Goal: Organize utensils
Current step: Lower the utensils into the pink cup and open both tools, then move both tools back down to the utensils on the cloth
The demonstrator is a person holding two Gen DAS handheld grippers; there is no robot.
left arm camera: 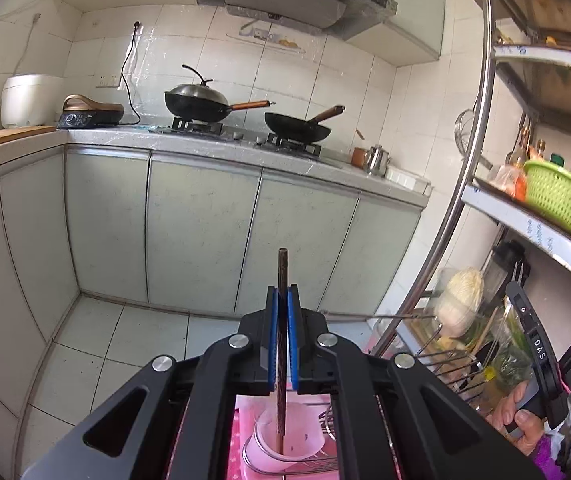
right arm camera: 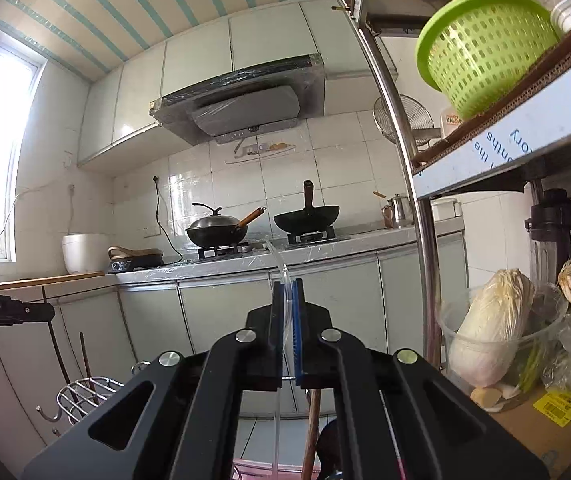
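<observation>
My left gripper (left arm camera: 283,292) is shut on a dark brown chopstick (left arm camera: 283,270). The stick pokes up past the blue pads, and its lower end reaches down into a pink cup (left arm camera: 285,446) set in a pink wire-framed rack (left arm camera: 245,456). My right gripper (right arm camera: 287,285) is shut on a thin clear plastic utensil (right arm camera: 281,264) that curves up past the fingertips and also hangs below the jaws. Beneath it are a wooden handle (right arm camera: 311,420) and a dark utensil head (right arm camera: 327,444). The right wrist view catches the left gripper's body (right arm camera: 9,312) at the far left edge.
A metal shelf rack (left arm camera: 481,128) stands close on the right with a green basket (left arm camera: 559,196) and a cabbage (right arm camera: 493,320) in a clear bowl. Ahead is a counter (left arm camera: 213,148) bearing two woks (left arm camera: 201,102) and a rice cooker (left arm camera: 29,100). A wire holder (right arm camera: 85,390) sits low left.
</observation>
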